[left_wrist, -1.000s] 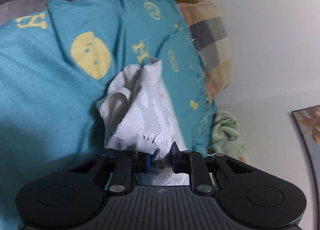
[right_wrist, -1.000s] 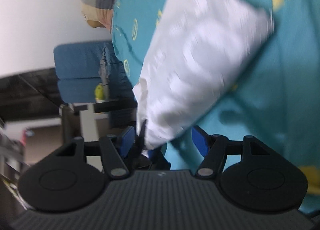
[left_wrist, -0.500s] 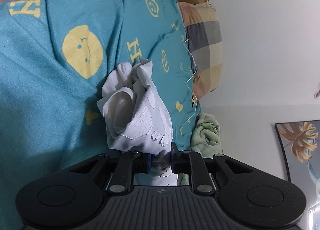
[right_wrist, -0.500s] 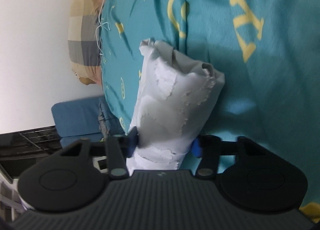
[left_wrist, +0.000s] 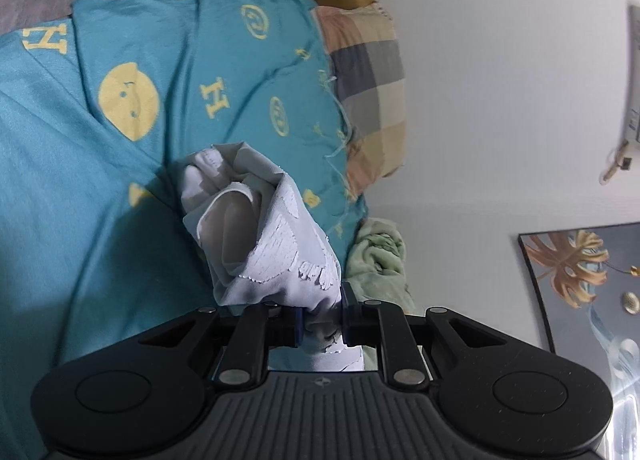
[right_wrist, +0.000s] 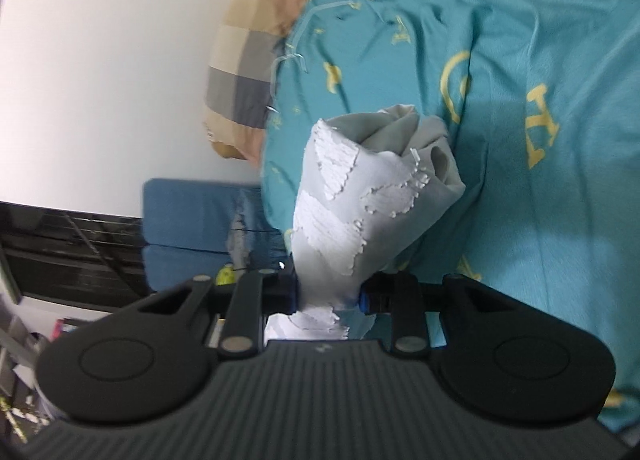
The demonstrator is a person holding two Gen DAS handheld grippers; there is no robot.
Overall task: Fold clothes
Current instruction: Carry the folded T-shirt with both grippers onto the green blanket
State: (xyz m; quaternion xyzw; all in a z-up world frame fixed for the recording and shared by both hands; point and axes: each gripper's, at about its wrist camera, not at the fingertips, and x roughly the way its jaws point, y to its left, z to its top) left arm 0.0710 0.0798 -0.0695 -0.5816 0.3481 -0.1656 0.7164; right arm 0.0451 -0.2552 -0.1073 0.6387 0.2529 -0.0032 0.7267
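Left gripper [left_wrist: 322, 326] clamps white garment [left_wrist: 272, 236] | right gripper [right_wrist: 328, 296] closing on it (bunched lengthwise, pointing away).

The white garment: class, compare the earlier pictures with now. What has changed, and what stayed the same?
The right gripper, whose jaws stood wide around the white garment, is closing them on it and now pinches the cloth. The left gripper stayed clamped on the garment's other end. The teal bedspread is unchanged.

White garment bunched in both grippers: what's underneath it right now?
Under the white garment lies the teal bedspread with yellow prints. The left gripper pinches it; the right gripper is closing with cloth between its jaws. Whatever lies directly beneath the bundle is covered.
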